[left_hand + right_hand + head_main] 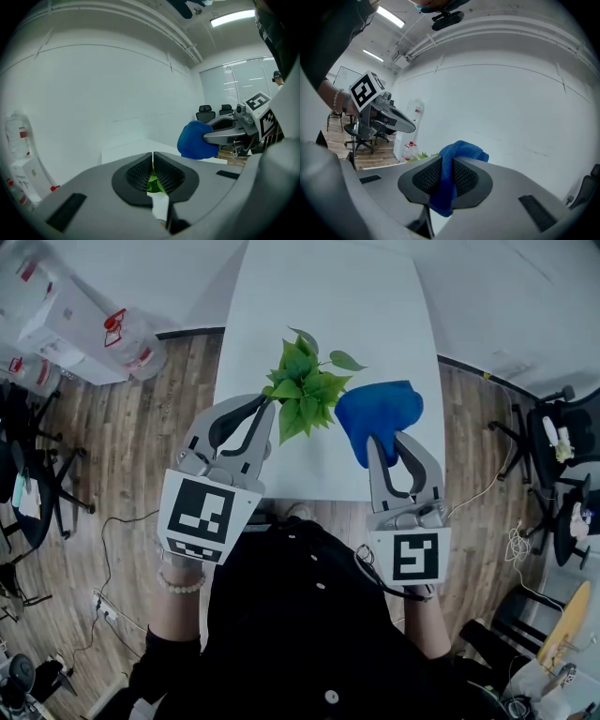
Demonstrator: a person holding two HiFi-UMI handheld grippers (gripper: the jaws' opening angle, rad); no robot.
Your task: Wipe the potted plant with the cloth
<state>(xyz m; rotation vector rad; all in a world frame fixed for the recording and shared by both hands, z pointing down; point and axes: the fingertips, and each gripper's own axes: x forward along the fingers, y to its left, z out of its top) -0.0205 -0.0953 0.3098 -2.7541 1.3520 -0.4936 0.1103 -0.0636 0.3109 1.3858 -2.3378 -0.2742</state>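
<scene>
Over the near half of the desk [319, 277], both grippers are in position, but as far as I can tell the actual wiping hasn't landed yet. The plant [305, 385] sits mid-desk, and I can't see the pot under the foliage. On that side the left gripper [266, 412] has its jaws pinched nearly shut on a green leaf [153, 182], holding it steady. Meanwhile the right gripper [376, 441] has its jaws clamped on the blue cloth [380, 409], which is bunched up and poking out past the tips. The cloth is just beside the plant on the right, maybe brushing it, but I can't say for sure. So my read is that the prep is done: cloth in hand, leaf held. What's left is the real job, running the cloth over that leaf and then the others. There's no telling whether any are clean already.
</scene>
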